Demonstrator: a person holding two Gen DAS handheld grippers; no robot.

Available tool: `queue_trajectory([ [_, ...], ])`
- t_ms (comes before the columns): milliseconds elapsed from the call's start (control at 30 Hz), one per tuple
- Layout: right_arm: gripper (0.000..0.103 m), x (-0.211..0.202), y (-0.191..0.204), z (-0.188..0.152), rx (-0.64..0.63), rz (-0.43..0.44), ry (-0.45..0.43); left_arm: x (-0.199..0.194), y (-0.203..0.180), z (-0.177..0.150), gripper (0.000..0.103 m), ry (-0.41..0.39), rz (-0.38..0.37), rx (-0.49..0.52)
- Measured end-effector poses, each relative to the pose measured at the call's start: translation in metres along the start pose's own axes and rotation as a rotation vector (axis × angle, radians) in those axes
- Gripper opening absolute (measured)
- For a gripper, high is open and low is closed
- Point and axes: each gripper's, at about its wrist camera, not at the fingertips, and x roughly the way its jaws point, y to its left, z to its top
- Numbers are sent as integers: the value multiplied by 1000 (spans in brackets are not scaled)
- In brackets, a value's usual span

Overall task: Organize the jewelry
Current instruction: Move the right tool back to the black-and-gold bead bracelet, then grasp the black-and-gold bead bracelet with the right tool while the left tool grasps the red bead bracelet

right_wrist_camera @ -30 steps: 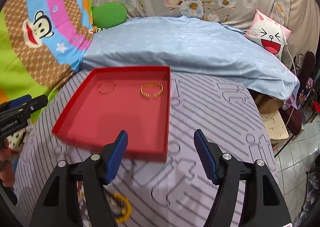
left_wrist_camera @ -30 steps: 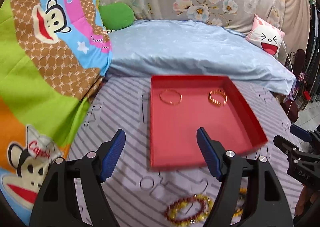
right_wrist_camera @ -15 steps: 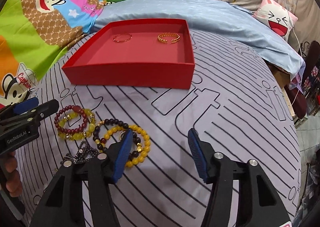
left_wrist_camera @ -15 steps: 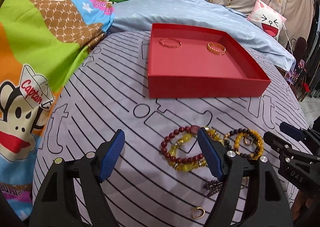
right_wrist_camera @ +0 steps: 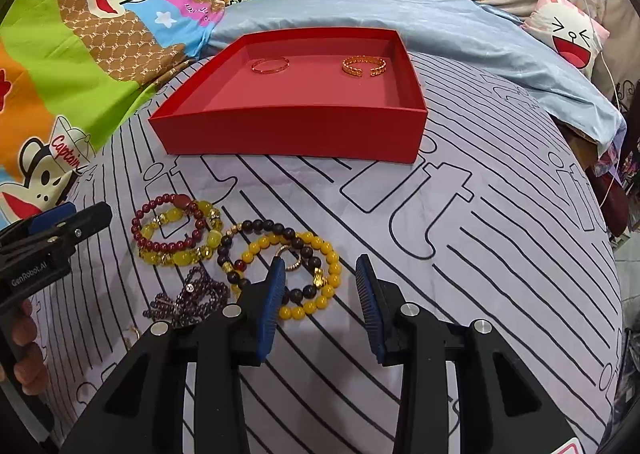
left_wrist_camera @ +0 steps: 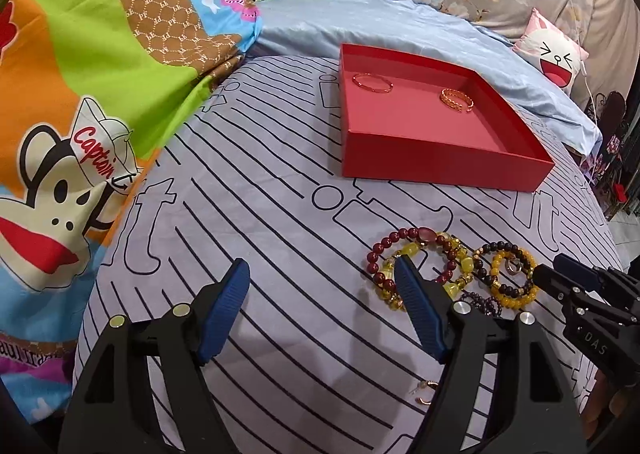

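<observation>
Bright, even light, soft shadows, sharp focus; strong fisheye bending with dark vignetted corners.

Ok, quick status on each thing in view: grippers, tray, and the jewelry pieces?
Left gripper: open, empty.
Right gripper: open, empty, over the yellow bead bracelet.
Red tray: lidless, holding two bangles.
Thin bangle: lying in tray.
Chain bangle: lying in tray.
Red bead bracelet: on the bedsheet.
Purple bead strand: heaped on the bedsheet.

My left camera looks low over the bed toward the red tray (left_wrist_camera: 440, 169) from its near-left; my right camera faces the tray (right_wrist_camera: 292, 133) head-on, close. Both share it and the bracelets (left_wrist_camera: 420, 266) (right_wrist_camera: 236, 250).
</observation>
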Motion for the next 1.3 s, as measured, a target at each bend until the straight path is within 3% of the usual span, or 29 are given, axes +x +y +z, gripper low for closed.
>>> queue_trajectory([
  [300, 35, 0, 0, 2, -34, 22, -3, 16, -11, 2, 66, 24, 5, -16],
  [533, 18, 12, 7, 16, -75, 41, 4, 29, -20, 7, 61, 39, -20, -6],
  [733, 17, 23, 1, 14, -47, 36, 18, 36, -26, 7, 57, 52, -37, 18],
  [967, 12, 22, -4, 9, -34, 34, 19, 46, -30, 5, 40, 85, -63, 25],
  [1067, 1, 18, -8, 9, -12, 54, 17, 45, -32, 5, 23, 85, -80, 28],
  [1167, 1, 14, -12, 11, 16, 71, 14, 43, -31, 7, 10, 92, -109, 16],
  [1300, 1, 9, -16, 12, 32, 71, 5, 35, -30, 9, 8, 74, -122, 16],
])
